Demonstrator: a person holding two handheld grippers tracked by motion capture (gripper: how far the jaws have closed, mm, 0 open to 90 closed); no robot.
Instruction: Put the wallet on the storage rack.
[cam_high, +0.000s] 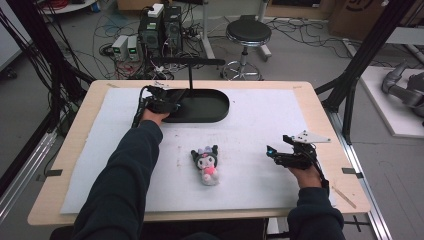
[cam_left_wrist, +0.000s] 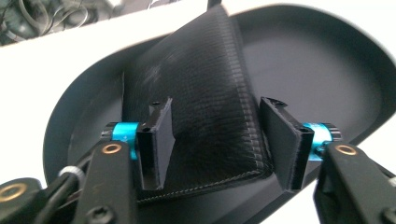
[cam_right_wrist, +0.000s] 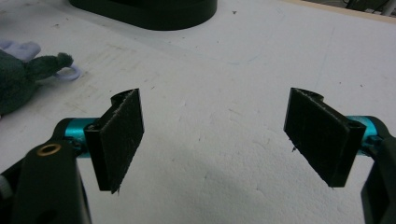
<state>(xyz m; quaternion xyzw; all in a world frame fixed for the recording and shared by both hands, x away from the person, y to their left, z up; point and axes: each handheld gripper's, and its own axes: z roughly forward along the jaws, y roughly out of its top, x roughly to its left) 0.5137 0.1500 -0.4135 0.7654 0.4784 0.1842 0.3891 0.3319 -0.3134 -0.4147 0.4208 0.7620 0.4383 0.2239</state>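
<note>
A black oval tray (cam_high: 215, 107) lies at the back of the white mat (cam_high: 260, 120). In the left gripper view a black woven fabric piece (cam_left_wrist: 205, 93) with a stitched near edge rests in the tray (cam_left_wrist: 327, 70). My left gripper (cam_left_wrist: 217, 121) is open, and its jaws straddle the piece's near end. From above, the left gripper (cam_high: 162, 101) is at the tray's left end. A small dark plush toy (cam_high: 207, 162) with a pink front lies mid-mat. My right gripper (cam_high: 276, 154) hovers right of it, open with nothing between its jaws (cam_right_wrist: 215, 107). The plush toy (cam_right_wrist: 18, 77) shows at that view's left edge.
A thin black pole with a horizontal arm (cam_high: 189, 62) rises from the tray. The wooden table edge (cam_high: 330, 120) frames the mat. Beyond the table are a stool (cam_high: 248, 32), computer boxes (cam_high: 160, 27) and cables on the floor.
</note>
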